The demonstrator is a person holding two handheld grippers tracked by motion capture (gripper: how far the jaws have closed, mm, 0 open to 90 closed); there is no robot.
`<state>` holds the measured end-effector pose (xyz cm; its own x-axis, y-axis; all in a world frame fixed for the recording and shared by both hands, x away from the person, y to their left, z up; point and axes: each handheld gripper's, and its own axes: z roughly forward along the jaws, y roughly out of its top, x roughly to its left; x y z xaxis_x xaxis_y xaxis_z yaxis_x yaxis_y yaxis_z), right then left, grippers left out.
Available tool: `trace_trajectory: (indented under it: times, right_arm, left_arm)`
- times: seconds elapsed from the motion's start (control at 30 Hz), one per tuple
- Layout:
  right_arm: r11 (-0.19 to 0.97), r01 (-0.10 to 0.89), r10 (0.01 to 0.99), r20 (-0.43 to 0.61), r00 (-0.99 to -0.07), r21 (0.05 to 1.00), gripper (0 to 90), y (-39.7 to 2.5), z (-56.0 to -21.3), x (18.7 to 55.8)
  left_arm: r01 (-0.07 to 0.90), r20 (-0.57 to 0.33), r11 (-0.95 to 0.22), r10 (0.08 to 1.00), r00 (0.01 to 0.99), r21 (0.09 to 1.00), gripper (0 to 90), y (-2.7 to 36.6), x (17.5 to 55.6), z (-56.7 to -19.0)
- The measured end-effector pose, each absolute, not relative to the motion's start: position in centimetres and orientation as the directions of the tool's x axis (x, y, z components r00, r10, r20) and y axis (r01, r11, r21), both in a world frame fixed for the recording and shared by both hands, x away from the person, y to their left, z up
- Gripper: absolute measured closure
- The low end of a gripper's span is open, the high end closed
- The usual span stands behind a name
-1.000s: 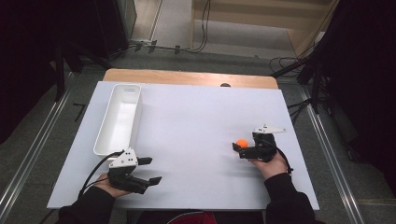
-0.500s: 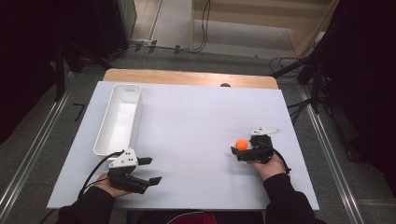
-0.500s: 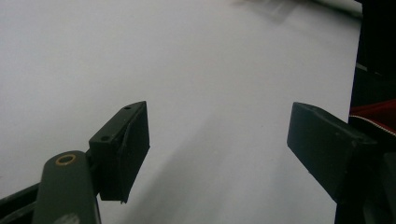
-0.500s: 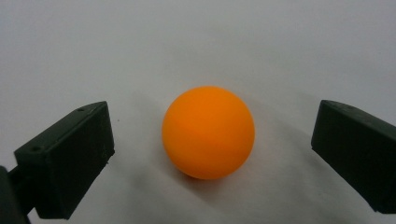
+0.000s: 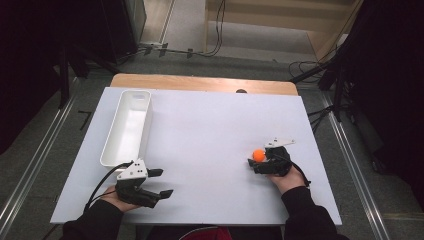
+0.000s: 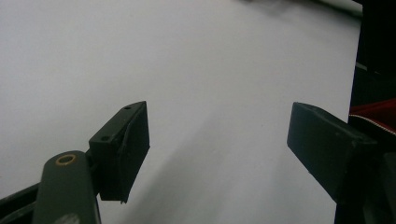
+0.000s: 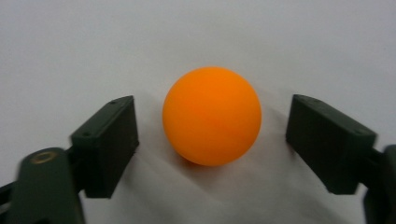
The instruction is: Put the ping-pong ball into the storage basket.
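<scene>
- Straddling the orange ball (image 7: 211, 122), the right claw (image 7: 212, 144) is spread, jaws clear of both sides.
- Ball sits on the white bench (image 5: 210, 130): likely light, smooth, roll-prone; pinch across its widest middle.
- Left claw (image 6: 217, 140) spread, empty.

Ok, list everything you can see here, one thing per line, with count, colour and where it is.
ball: one, orange, on the table's right side, between the open jaws of the right hand-held gripper, touching neither
tray: one, white, long, empty, at the table's left side
table: one, white top, wooden strip along its far edge
cables: several, black, on the floor beyond the table
left hand-held gripper: one, black, grey plate on top, near left, jaws open on nothing
right hand-held gripper: one, black, near right, jaws open
sleeves: two, dark, at the near edge
</scene>
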<state>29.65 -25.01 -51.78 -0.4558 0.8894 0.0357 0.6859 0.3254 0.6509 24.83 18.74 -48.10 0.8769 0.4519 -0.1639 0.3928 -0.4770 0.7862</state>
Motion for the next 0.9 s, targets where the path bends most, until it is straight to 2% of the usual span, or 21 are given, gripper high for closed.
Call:
trace_trajectory:
  times: [0.03, 0.13, 0.23, 0.33, 0.9]
  right_arm:
    - [0.322, 0.683, 0.891, 0.033, -0.452, 0.655, 27.8, -25.02, -51.69, 29.56]
    - [0.324, 0.679, 0.890, 0.031, -0.455, 0.659, 31.1, -25.07, -51.66, 29.48]
    - [0.320, 0.683, 0.891, 0.037, -0.453, 0.656, 41.1, -25.09, -51.51, 29.37]
    - [0.318, 0.680, 0.893, 0.032, -0.449, 0.661, 47.4, -25.14, -51.45, 29.31]
    - [0.287, 0.677, 0.896, 0.061, -0.440, 0.678, 47.7, -25.73, -51.03, 29.38]
  left_arm:
    - [0.393, -0.164, -0.477, 0.452, 0.877, 0.786, 21.4, 18.74, 24.83, -48.10]
    - [0.391, -0.162, -0.481, 0.449, 0.879, 0.785, 21.4, 18.73, 24.83, -48.09]
    - [0.391, -0.163, -0.481, 0.449, 0.879, 0.785, 21.4, 18.73, 24.83, -48.09]
    - [0.392, -0.164, -0.480, 0.448, 0.879, 0.785, 21.4, 18.72, 24.84, -48.12]
    - [0.392, -0.164, -0.483, 0.447, 0.879, 0.783, 21.4, 18.69, 24.81, -48.15]
